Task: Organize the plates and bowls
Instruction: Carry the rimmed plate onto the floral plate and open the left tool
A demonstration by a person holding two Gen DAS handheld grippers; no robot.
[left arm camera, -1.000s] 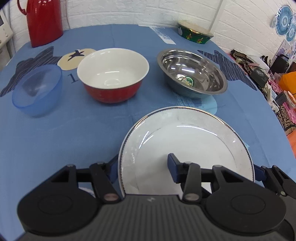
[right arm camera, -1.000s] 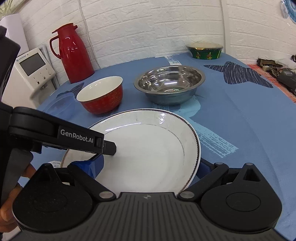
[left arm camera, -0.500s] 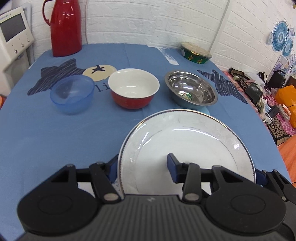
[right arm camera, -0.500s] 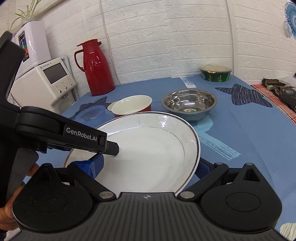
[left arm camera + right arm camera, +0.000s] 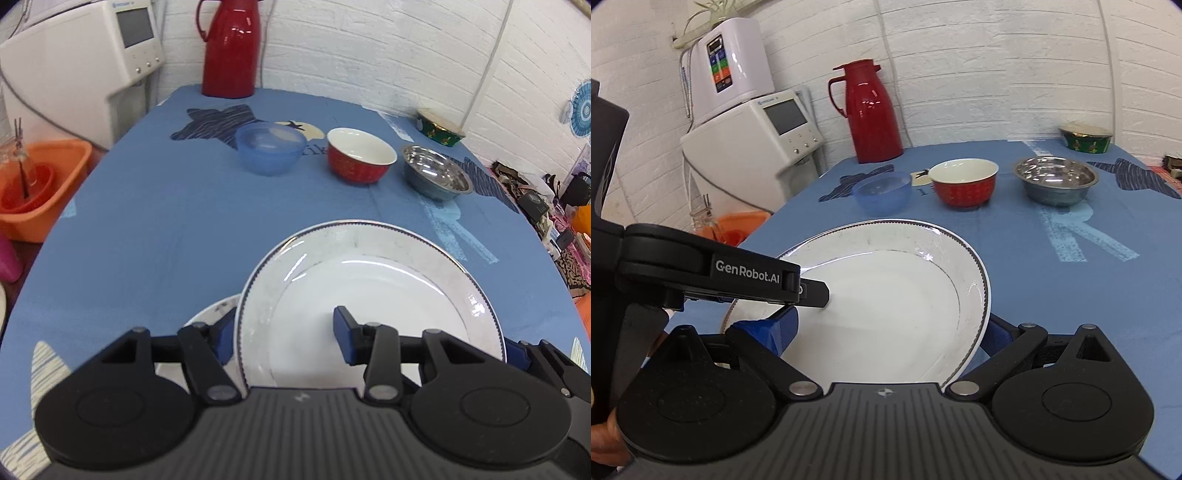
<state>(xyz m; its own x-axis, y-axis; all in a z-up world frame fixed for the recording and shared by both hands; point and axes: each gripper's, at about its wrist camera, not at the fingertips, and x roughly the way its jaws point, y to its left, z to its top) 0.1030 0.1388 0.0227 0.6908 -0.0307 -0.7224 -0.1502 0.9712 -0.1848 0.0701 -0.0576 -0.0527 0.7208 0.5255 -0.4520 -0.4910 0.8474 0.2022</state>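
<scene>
So both grippers are on the same big white plate [image 5: 373,295], which is up off the blue table [image 5: 166,221] and a bit tilted. The left gripper [image 5: 284,334] has its blue pads [image 5: 341,334] clamped on the plate's left rim, one finger outside the edge and one over the plate's well. Just left of those fingers and lower down, a second smaller plate [image 5: 212,310] peeks out from under the held one, lying on the cloth. Out ahead of the fingertips, well apart, there's a row of three bowls: a blue plastic bowl [image 5: 270,147], then a red bowl [image 5: 360,155] with a white inside, then a steel bowl [image 5: 436,177]. The right gripper [image 5: 886,328] grips the plate's right rim the same way, one blue pad [image 5: 777,326] on top and the other tucked under the edge. In its view the left gripper's finger reaches across the plate's far-left side.
</scene>
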